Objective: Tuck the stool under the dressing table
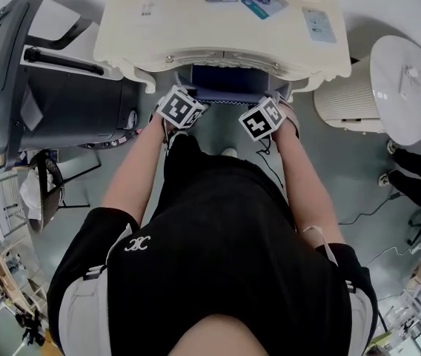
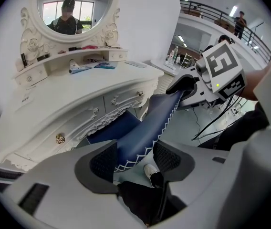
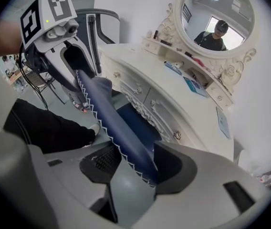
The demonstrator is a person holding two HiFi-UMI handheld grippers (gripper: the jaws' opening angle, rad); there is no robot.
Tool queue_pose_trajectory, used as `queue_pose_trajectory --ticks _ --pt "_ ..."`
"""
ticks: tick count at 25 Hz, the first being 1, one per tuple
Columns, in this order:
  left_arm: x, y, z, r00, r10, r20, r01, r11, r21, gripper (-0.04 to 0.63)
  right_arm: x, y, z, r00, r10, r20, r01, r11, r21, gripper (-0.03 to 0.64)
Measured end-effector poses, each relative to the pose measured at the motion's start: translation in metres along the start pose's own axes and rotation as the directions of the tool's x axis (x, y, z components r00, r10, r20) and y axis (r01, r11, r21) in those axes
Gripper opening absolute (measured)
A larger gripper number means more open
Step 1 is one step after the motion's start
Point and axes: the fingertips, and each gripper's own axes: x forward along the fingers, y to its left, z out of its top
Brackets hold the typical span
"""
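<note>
The blue stool (image 1: 224, 82) with white zigzag stitching sits partly under the white dressing table (image 1: 196, 47). My left gripper (image 1: 187, 99) is shut on the left end of the seat's near edge. My right gripper (image 1: 268, 108) is shut on its right end. In the left gripper view the blue seat (image 2: 147, 128) runs between the pads of the left gripper (image 2: 134, 157), across to the right gripper (image 2: 189, 86). In the right gripper view the seat (image 3: 108, 109) is pinched in the right gripper (image 3: 138, 165), with the left gripper (image 3: 76, 61) at its far end. The stool's legs are hidden.
A dark grey machine (image 1: 44, 80) stands close to the table's left side. A white ribbed unit (image 1: 347, 102) and a round white top (image 1: 410, 80) stand at the right. Cables (image 1: 359, 213) lie on the floor. My shoe (image 1: 229, 152) is just behind the stool. Drawers (image 2: 102, 109) front the table.
</note>
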Motion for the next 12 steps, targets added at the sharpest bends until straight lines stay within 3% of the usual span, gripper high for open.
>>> queue_pose_trajectory --ticks 12 --pt "0.008 0.017 0.017 0.998 -0.067 0.015 0.067 0.998 0.014 0.239 0.012 -0.019 0.013 0.999 -0.02 -0.049 0.021 1.0 0.019 0.221"
